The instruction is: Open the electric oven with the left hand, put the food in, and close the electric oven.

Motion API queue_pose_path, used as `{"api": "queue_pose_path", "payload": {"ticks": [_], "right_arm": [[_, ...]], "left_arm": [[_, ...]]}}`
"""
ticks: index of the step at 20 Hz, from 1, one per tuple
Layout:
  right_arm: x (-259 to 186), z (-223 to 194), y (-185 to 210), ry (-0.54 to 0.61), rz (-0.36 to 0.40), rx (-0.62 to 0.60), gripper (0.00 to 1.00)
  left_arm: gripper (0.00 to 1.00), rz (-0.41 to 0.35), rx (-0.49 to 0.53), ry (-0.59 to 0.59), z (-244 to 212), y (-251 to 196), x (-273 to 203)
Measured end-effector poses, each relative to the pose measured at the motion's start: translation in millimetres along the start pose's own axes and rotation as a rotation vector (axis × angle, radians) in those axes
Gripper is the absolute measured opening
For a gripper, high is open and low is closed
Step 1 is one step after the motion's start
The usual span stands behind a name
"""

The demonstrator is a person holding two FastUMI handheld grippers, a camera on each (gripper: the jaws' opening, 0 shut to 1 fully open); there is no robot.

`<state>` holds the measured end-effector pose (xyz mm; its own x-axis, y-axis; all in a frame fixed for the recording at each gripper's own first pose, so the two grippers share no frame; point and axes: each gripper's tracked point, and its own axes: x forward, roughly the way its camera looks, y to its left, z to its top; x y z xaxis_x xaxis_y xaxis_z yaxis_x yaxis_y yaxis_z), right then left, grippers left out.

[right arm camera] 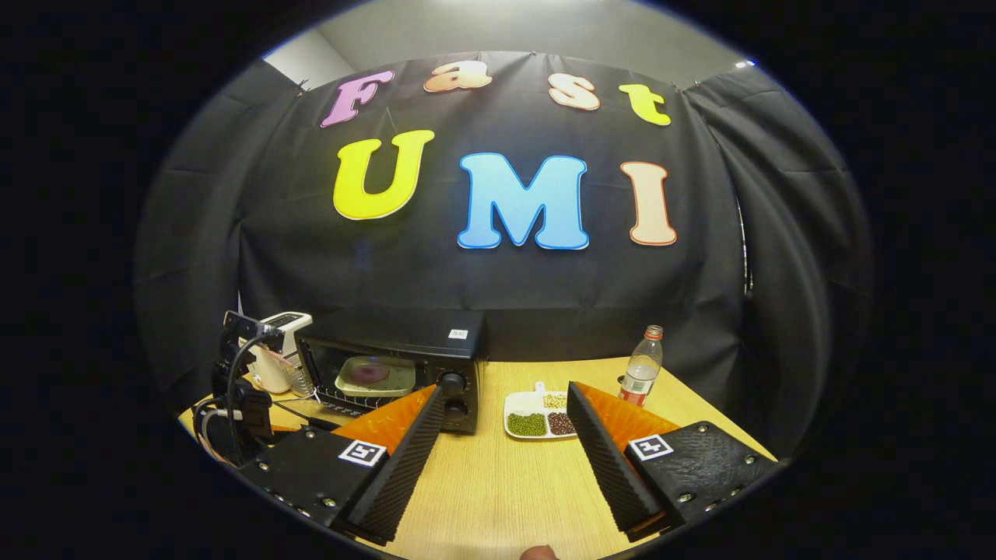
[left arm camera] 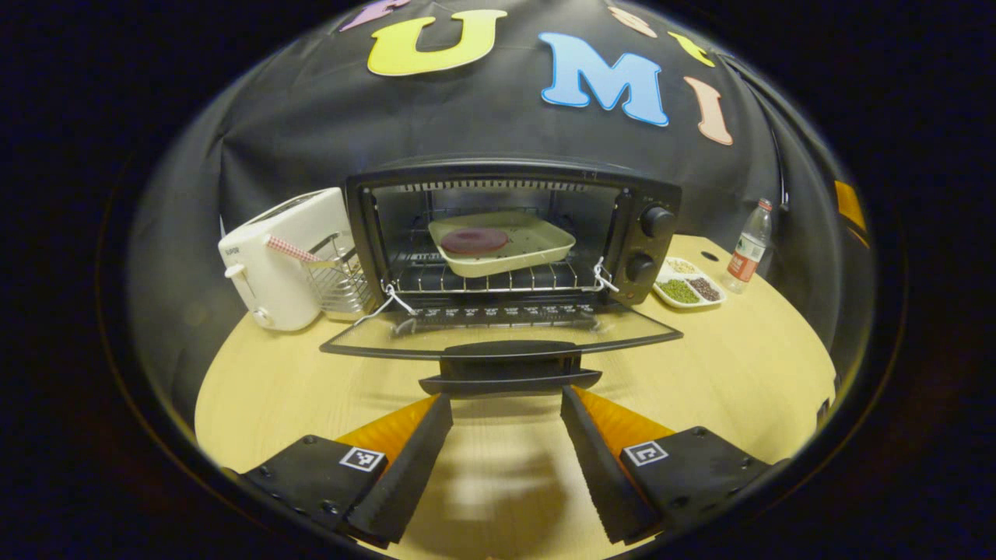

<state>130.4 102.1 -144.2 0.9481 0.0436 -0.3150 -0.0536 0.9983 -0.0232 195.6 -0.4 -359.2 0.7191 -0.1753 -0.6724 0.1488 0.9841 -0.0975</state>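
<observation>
Inside the open oven (left arm camera: 513, 233), a tray (left arm camera: 502, 241) holds food (left arm camera: 475, 239); both grippers' fingers spread, empty.

Left gripper view – low, close, facing open oven (left arm camera: 513, 233). Right gripper view – farther back, rightward. Both share oven.

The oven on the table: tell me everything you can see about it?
The oven is a small black box, seemingly metal, with two round knobs stacked on its right. Its glass door hangs fully open, lying flat, handle toward the left gripper. Inside, a pale tray holding a round dark-red food sits on the wire rack. A white toaster stands beside it.
</observation>
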Motion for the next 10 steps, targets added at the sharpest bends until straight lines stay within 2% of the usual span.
{"api": "queue_pose_path", "payload": {"ticks": [1, 2, 4, 5, 8, 9, 10], "right_arm": [[-0.5, -0.1, 0.7, 0.001, 0.0, 0.002, 0.98], [-0.7, -1.1, 0.8, 0.002, 0.0, 0.001, 0.98], [-1.8, -3.1, 1.2, 0.006, -0.002, -0.004, 0.98], [-0.9, -4.0, 0.8, 0.006, -0.005, -0.002, 0.98], [-2.9, -2.7, -1.0, 0.009, -0.012, 0.009, 0.98], [-3.0, -3.7, -1.9, 0.01, -0.017, 0.009, 0.98], [-3.9, -4.0, -3.6, 0.013, -0.019, 0.01, 0.98]], "left_arm": [[1.0, 0.001, 0.005, -0.01, 4.0, -0.6, -1.0], [1.0, 0.001, 0.007, -0.022, 9.2, -0.3, -2.4], [0.91, 0.0, 0.006, -0.048, 23.6, -0.5, -4.0], [0.91, -0.001, 0.007, -0.059, 28.3, -0.7, -4.6], [1.0, -0.003, 0.022, -0.094, 47.4, -0.3, -7.3], [0.96, -0.004, 0.029, -0.105, 52.0, -0.1, -6.9], [0.96, -0.003, 0.033, -0.116, 58.2, 0.6, -6.6]]}}
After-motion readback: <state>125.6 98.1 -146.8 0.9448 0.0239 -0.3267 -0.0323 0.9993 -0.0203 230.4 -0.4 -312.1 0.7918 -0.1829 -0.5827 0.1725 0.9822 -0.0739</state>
